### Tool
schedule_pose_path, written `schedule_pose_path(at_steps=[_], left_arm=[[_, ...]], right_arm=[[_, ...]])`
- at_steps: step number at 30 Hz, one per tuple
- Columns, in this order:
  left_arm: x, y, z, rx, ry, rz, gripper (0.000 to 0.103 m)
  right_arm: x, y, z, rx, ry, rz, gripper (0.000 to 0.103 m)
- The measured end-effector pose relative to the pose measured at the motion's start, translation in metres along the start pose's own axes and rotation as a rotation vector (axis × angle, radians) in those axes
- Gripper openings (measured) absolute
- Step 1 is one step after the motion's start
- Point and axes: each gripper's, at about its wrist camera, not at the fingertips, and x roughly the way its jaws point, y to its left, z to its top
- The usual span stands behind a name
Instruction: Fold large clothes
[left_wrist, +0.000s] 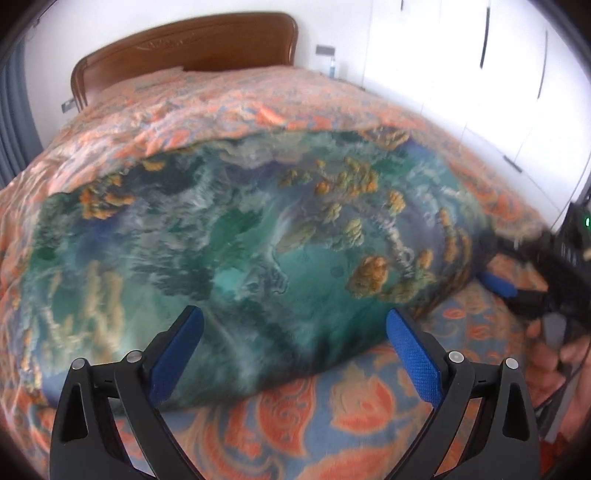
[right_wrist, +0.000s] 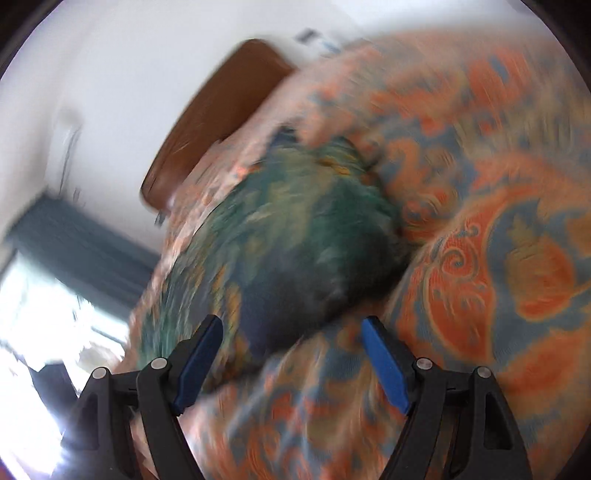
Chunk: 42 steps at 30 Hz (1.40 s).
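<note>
A large garment (left_wrist: 236, 236) printed in teal, green and ochre lies spread flat on the bed. My left gripper (left_wrist: 295, 325) hovers over its near edge, open, and its blue pads (left_wrist: 413, 350) touch nothing. My right gripper (left_wrist: 487, 262) comes in from the right at the garment's right edge, with a hand (left_wrist: 550, 350) behind it. The right wrist view is blurred and tilted. There my right gripper (right_wrist: 291, 325) stands open, with the dark edge of the garment (right_wrist: 295, 229) just ahead of its fingers and nothing pressed between them.
The bedspread (left_wrist: 369, 406), orange and blue paisley, covers the whole bed. A brown wooden headboard (left_wrist: 192, 44) stands at the far end. White wardrobe doors (left_wrist: 480, 74) line the right wall. A small bottle (left_wrist: 332, 68) sits beside the bed. A bright window with a grey curtain (right_wrist: 85, 243) is at the left.
</note>
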Motion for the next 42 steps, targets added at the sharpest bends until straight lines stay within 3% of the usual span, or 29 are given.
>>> schedule_pose_path(at_steps=[3, 7, 8, 9, 10, 12, 14, 18, 22, 29, 34, 35, 36, 37, 40, 42], left_arm=[[0.016, -0.007, -0.003, 0.043, 0.037, 0.022, 0.100], [0.008, -0.008, -0.001, 0.064, 0.068, 0.006, 0.099], [0.004, -0.006, 0.002, 0.061, 0.075, -0.004, 0.099], [-0.002, -0.005, 0.007, 0.058, 0.081, -0.011, 0.099], [-0.007, -0.005, 0.013, 0.058, 0.078, -0.013, 0.099], [-0.024, -0.006, 0.031, 0.065, 0.055, -0.023, 0.099], [-0.041, -0.011, 0.052, 0.074, 0.031, -0.054, 0.099], [-0.065, -0.032, 0.098, 0.097, 0.030, -0.148, 0.099], [-0.066, -0.054, 0.135, 0.111, 0.115, -0.258, 0.099], [-0.078, -0.067, 0.143, 0.216, 0.155, -0.156, 0.099], [-0.065, -0.058, 0.121, 0.281, 0.198, 0.046, 0.097], [-0.064, -0.055, 0.118, 0.279, 0.197, 0.070, 0.083], [-0.062, -0.049, 0.115, 0.274, 0.200, 0.108, 0.052], [-0.060, -0.041, 0.113, 0.257, 0.216, 0.106, 0.039], [-0.064, -0.022, 0.112, 0.197, 0.215, 0.063, 0.029], [-0.068, -0.008, 0.113, 0.179, 0.203, 0.071, 0.028]], right_arm=[[0.017, -0.013, 0.014, 0.103, -0.031, 0.007, 0.079], [0.032, -0.035, 0.020, 0.282, -0.081, 0.013, 0.079], [0.033, -0.037, 0.020, 0.299, -0.097, 0.012, 0.075], [0.034, -0.035, 0.019, 0.288, -0.109, 0.002, 0.062], [0.034, -0.031, 0.018, 0.262, -0.112, -0.015, 0.055], [0.031, -0.018, 0.015, 0.176, -0.132, -0.056, 0.039], [0.019, 0.004, 0.010, 0.071, -0.167, -0.091, 0.033], [-0.005, 0.058, -0.002, -0.173, -0.254, -0.147, 0.031], [-0.022, 0.127, -0.038, -0.514, -0.359, -0.199, 0.031], [-0.017, 0.203, -0.127, -1.024, -0.431, -0.218, 0.029], [0.001, 0.235, -0.182, -1.294, -0.445, -0.220, 0.029], [0.005, 0.239, -0.191, -1.334, -0.448, -0.223, 0.029], [0.007, 0.239, -0.194, -1.360, -0.449, -0.228, 0.029], [0.010, 0.240, -0.199, -1.386, -0.448, -0.232, 0.029], [0.017, 0.244, -0.201, -1.380, -0.409, -0.219, 0.029], [0.014, 0.244, -0.200, -1.351, -0.386, -0.193, 0.042]])
